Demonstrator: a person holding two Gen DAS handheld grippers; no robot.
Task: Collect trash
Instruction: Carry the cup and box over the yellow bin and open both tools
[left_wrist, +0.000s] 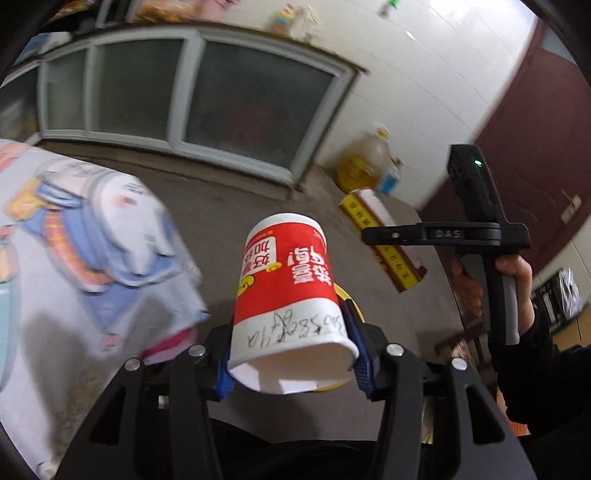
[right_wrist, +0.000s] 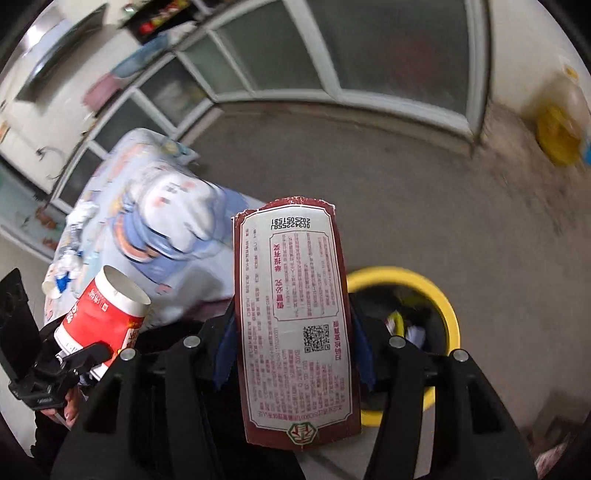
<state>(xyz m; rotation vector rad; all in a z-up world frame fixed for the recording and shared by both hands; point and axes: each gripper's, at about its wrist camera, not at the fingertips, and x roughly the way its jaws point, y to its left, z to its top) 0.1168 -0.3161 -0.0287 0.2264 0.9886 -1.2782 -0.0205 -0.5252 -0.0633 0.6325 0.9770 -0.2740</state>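
Down on the grey floor sits a yellow bin with trash inside. Above it, the right gripper pinches a dark red box on both sides. Beside it, the left gripper squeezes a red and white paper cup.

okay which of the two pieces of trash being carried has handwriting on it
The red and white paper cup in the left gripper: dark pen scrawl runs across its white band. The dark red carton in the right gripper carries only printed text and a QR code.
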